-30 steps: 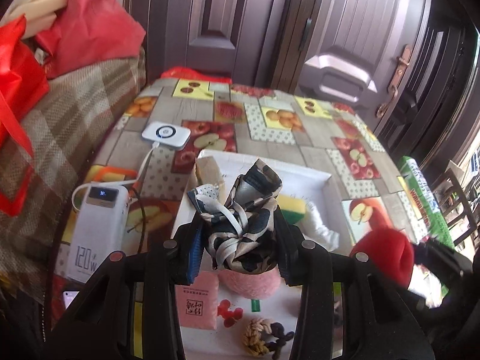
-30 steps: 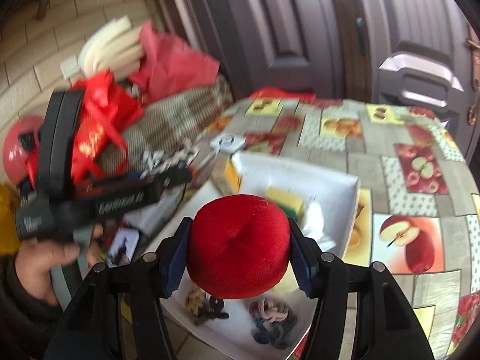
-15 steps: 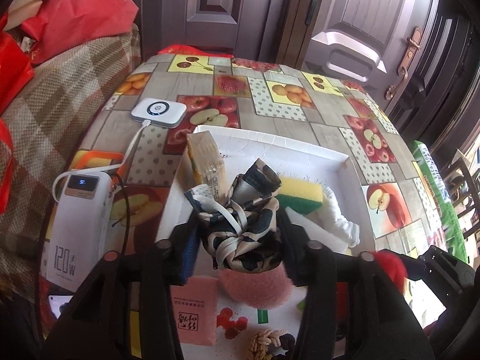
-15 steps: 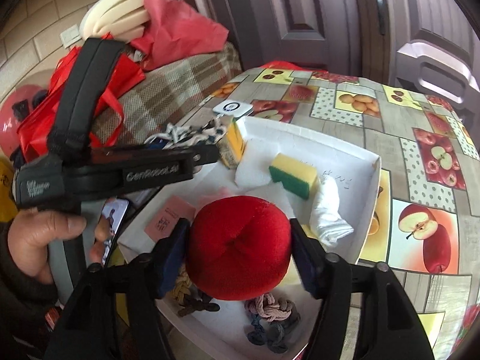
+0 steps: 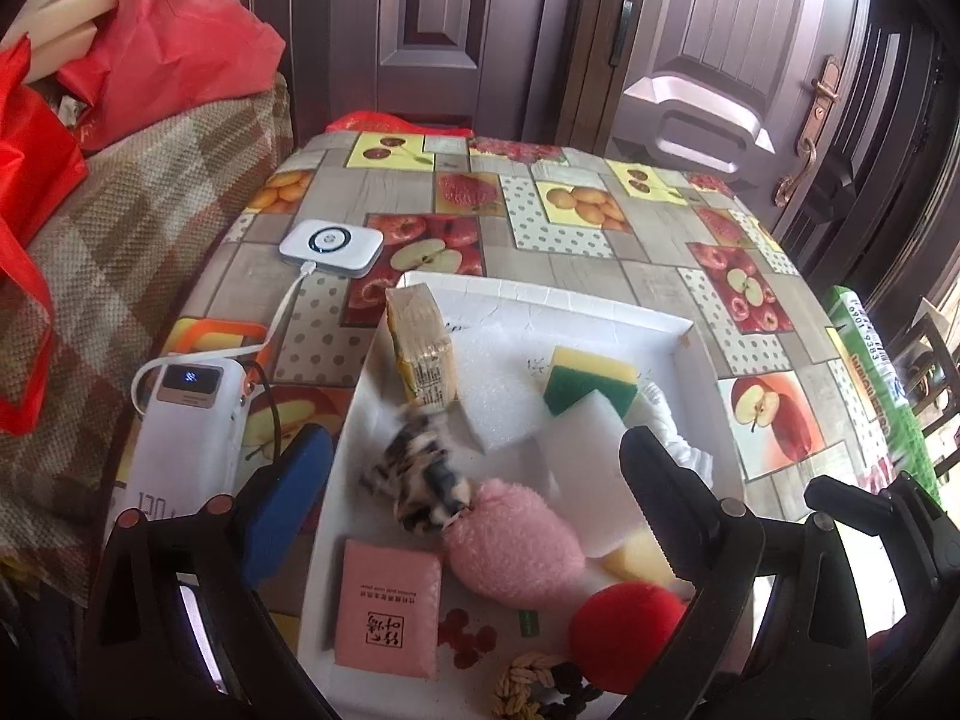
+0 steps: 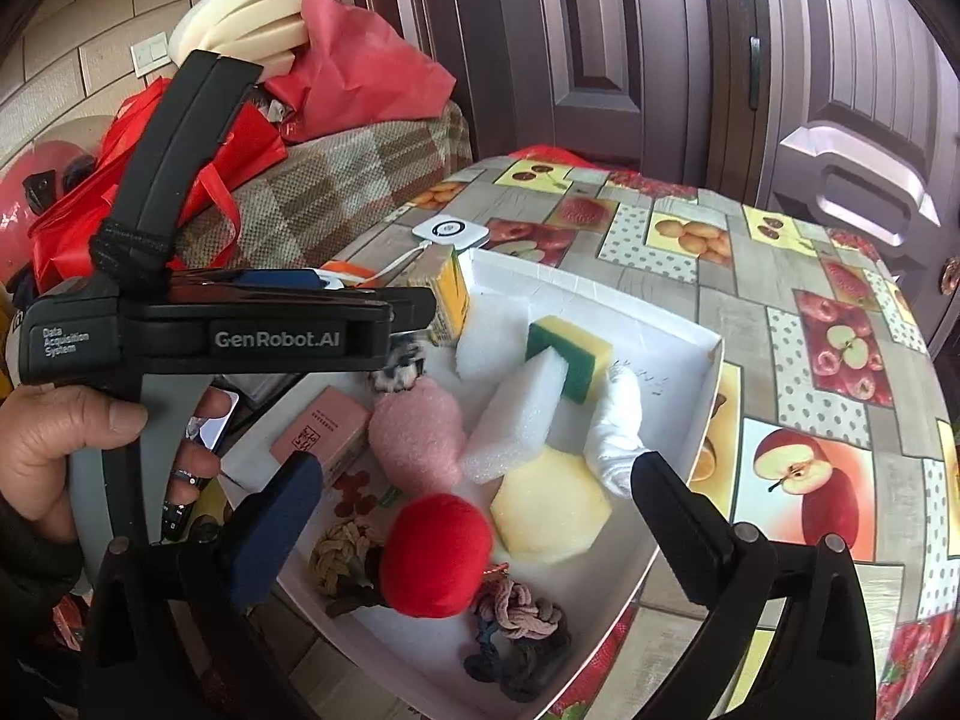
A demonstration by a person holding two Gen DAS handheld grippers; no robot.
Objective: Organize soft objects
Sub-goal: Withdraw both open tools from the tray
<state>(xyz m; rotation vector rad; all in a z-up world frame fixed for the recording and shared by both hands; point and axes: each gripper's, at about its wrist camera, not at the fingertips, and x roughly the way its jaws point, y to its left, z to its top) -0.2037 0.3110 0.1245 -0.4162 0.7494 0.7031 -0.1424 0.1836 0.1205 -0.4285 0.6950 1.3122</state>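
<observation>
A white tray (image 5: pixel 540 300) (image 6: pixel 708 372) on the fruit-print table holds soft things. My left gripper (image 5: pixel 474 468) is open above it; the patterned black-and-white scrunchie (image 5: pixel 420 480) lies blurred in the tray by the pink plush (image 5: pixel 510 546). My right gripper (image 6: pixel 474 492) is open; the red ball (image 6: pixel 435 552) (image 5: pixel 624 630) rests in the tray just below it, beside braided hair ties (image 6: pixel 516 618). The left gripper's body (image 6: pixel 228 330) crosses the right wrist view.
In the tray: a yellow-green sponge (image 5: pixel 591 378), white foam blocks (image 5: pixel 510 402), a yellow packet (image 5: pixel 420 348), a pink packet (image 5: pixel 387 612), a white sock (image 6: pixel 618 420), a pale hexagon sponge (image 6: pixel 552 510). A power bank (image 5: pixel 186 432) and white charger (image 5: pixel 330 246) lie left of the tray.
Both grippers have opened. The scrunchie dropped from the left gripper into the tray; the red ball dropped from the right gripper into the tray.
</observation>
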